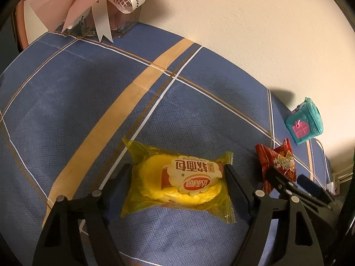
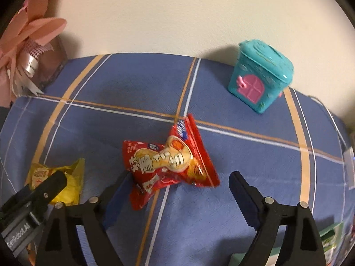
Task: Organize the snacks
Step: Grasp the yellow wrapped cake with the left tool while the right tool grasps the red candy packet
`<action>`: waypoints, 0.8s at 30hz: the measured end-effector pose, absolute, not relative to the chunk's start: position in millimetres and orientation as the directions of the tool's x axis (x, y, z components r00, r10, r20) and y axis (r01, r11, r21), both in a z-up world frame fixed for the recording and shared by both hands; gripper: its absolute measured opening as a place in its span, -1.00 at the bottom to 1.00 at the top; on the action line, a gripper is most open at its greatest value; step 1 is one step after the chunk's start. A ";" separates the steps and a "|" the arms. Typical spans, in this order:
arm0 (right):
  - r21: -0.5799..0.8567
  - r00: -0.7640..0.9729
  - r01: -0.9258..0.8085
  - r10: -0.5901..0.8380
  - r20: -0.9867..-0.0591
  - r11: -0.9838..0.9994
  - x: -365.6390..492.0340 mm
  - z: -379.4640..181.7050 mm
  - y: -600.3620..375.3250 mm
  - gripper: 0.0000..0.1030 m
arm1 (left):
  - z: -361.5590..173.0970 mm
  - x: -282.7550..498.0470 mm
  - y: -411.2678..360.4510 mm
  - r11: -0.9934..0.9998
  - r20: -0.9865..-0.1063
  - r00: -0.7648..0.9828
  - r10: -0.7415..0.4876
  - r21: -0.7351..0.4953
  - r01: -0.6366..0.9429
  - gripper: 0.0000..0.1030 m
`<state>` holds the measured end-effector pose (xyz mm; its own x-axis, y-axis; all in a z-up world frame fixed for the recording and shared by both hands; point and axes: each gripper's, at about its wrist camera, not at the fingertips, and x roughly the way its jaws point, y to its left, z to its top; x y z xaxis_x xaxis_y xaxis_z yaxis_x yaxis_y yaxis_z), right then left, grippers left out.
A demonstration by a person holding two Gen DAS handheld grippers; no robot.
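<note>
Left gripper (image 1: 177, 177): black two-finger tool held low over the blue plaid cloth-covered table (image 1: 66, 110), its fingers spread and bracketing the yellow translucent-wrapped bread packet (image 1: 177, 181); both finger pads touch or nearly touch the wrapper's sides, and whether they press it cannot be told. The packet lies flat on the cloth. Right gripper (image 2: 179, 186): fingers wide apart, the left finger against the lower edge of the red crinkled foil snack bag (image 2: 170, 164), the right finger well clear of it. The bag lies tilted, one corner raised, between the fingers. The two grippers sit just beside each other, each visible at the edge of the other's view. Open cloth extends beyond both snacks toward the cream wall (image 2: 155, 11), where the table's far edge meets it. At that edge stand a teal plastic house-shaped box with a pink door (image 2: 259, 79) on the right and a pink ribbon-tied gift arrangement (image 1: 124, 2) on the left, both well apart from the snacks.
</note>
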<state>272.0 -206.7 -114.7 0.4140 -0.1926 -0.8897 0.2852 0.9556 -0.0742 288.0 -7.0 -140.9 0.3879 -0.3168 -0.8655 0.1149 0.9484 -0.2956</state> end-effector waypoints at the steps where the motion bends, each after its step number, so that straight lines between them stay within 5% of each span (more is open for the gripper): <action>1: -0.079 0.413 0.274 -0.191 -0.891 0.958 274.6 -115.1 -206.1 0.75 | -141.3 288.8 -7.2 0.948 -0.865 0.388 -0.317 -0.296 0.114 0.58; 7: -0.109 0.404 0.210 -0.188 -0.895 0.972 288.9 -119.2 -195.3 0.74 | -142.4 289.4 -7.1 0.948 -0.864 0.391 -0.319 -0.298 0.115 0.58; 14: -0.073 0.419 0.220 -0.162 -0.893 0.973 286.4 -121.9 -190.1 0.28 | -142.7 288.2 -8.8 0.947 -0.863 0.392 -0.320 -0.297 0.118 0.57; 24: -0.023 0.444 0.244 -0.133 -0.886 0.970 268.9 -114.8 -195.1 0.26 | -140.4 282.3 -14.1 0.948 -0.860 0.398 -0.319 -0.294 0.125 0.50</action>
